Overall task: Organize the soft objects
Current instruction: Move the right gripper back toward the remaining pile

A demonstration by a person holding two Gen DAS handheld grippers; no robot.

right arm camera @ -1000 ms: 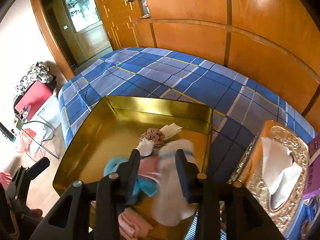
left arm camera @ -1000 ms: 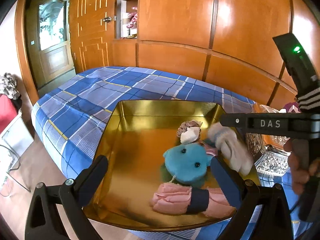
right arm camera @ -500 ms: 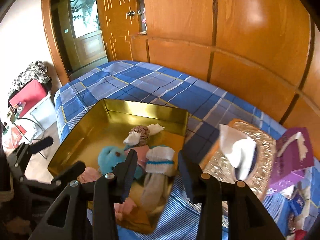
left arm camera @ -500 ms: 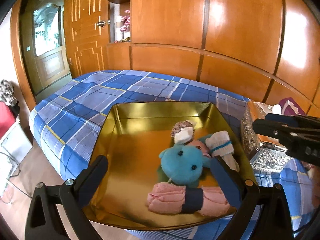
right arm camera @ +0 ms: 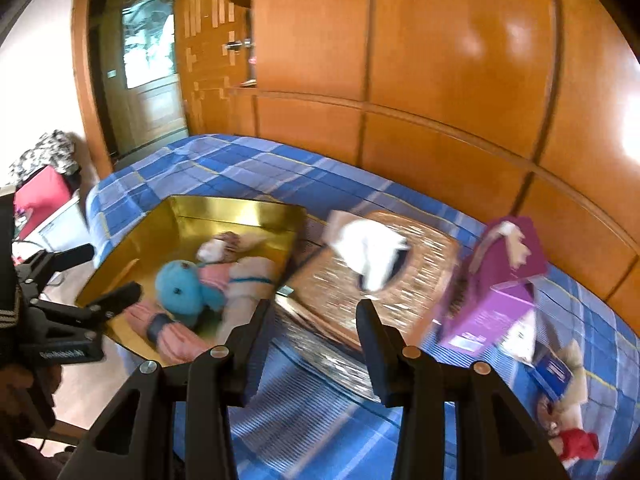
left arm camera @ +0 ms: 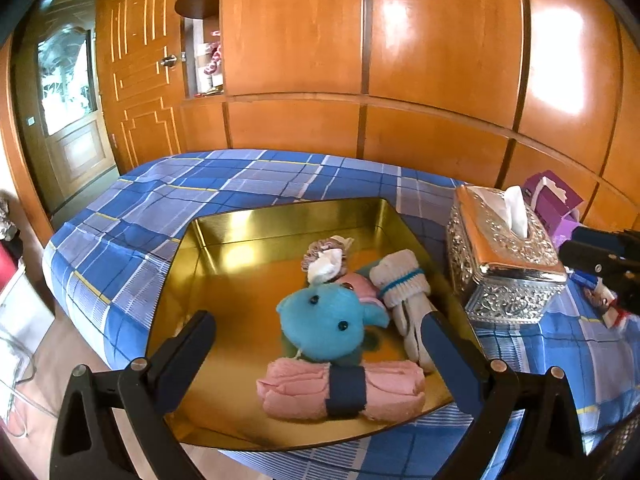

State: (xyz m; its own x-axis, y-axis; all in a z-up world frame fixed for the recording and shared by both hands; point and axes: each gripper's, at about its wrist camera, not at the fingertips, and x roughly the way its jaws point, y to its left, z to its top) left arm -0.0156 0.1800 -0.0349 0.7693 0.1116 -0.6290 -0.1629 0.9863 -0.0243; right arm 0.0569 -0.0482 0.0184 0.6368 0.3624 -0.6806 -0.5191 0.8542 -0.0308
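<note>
A gold tray (left arm camera: 280, 210) lies on the checked bed. In it are a blue plush toy (left arm camera: 324, 320), a pink rolled towel (left arm camera: 296, 388) with a dark band, a white sock (left arm camera: 404, 280) with a blue stripe, and a small brown-and-white bundle (left arm camera: 324, 256). My left gripper (left arm camera: 320, 344) hovers open over the tray's near side, nothing between its fingers. My right gripper (right arm camera: 314, 316) is open and empty, off to the right of the tray (right arm camera: 224, 204), above the silver tissue box (right arm camera: 420, 264). The blue plush (right arm camera: 180, 284) and sock (right arm camera: 248, 276) show blurred at its left.
The ornate tissue box (left arm camera: 504, 264) stands right beside the tray. A purple carton (right arm camera: 496, 288) sits further right, with a blue box (right arm camera: 552, 372) and a tan and red soft toy (right arm camera: 576, 444) near the bed's right end. Wooden wardrobe panels back the bed.
The white sock left my right gripper and now lies in the tray beside the blue plush. The right gripper swung right, away from the tray to over the tissue box. The left gripper shifted slightly.
</note>
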